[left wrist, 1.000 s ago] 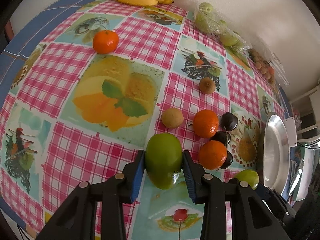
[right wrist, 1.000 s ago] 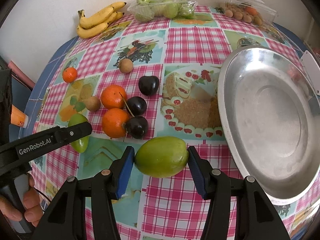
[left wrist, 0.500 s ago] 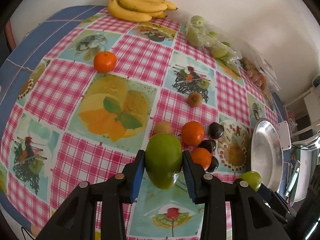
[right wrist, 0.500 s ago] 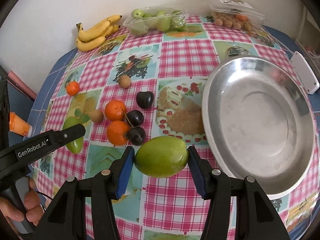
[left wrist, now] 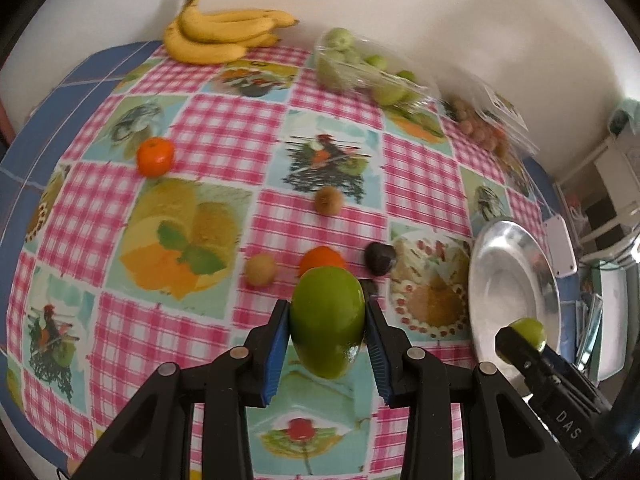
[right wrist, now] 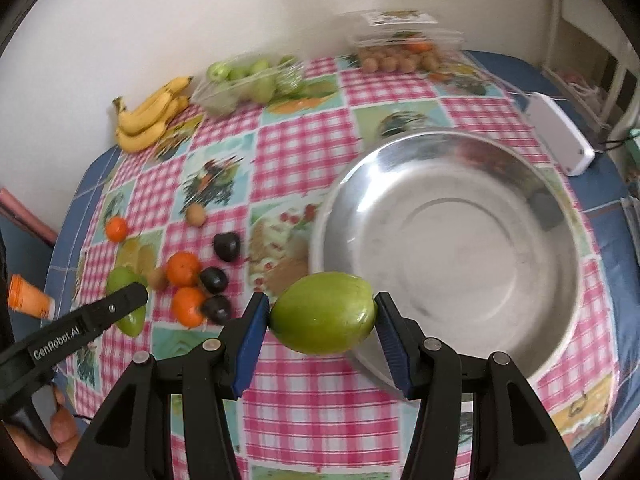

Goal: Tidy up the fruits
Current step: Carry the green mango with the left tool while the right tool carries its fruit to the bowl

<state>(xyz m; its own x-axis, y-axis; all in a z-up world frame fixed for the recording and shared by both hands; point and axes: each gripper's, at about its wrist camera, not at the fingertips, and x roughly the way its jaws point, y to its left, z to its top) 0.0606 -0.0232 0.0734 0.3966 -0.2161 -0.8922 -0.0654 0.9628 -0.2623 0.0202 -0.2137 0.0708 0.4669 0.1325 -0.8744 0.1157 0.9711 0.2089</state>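
My left gripper [left wrist: 327, 326] is shut on a green mango [left wrist: 327, 320], held upright above the tablecloth. My right gripper [right wrist: 322, 314] is shut on a second green mango [right wrist: 323, 313], held sideways in the air over the near-left rim of the silver bowl [right wrist: 460, 248]. In the left wrist view the right gripper's mango [left wrist: 529, 332] shows at the lower right before the silver bowl [left wrist: 512, 280]. The left gripper's mango [right wrist: 127, 298] shows at the left of the right wrist view. Loose on the cloth lie oranges [right wrist: 183, 268], dark plums [right wrist: 226, 245], kiwis [left wrist: 328, 199] and a lone orange [left wrist: 155, 156].
Bananas [left wrist: 216, 34] lie at the table's far edge by the wall. Beside them are a clear pack of green fruit [left wrist: 360, 68] and a pack of small brown fruit [right wrist: 400, 58]. A white box [right wrist: 558, 140] sits right of the bowl. A hand [right wrist: 56, 432] holds the left gripper.
Both grippers have risen with their mangoes, so the table looks farther off. The right mango has moved from over the cloth to the bowl's rim.
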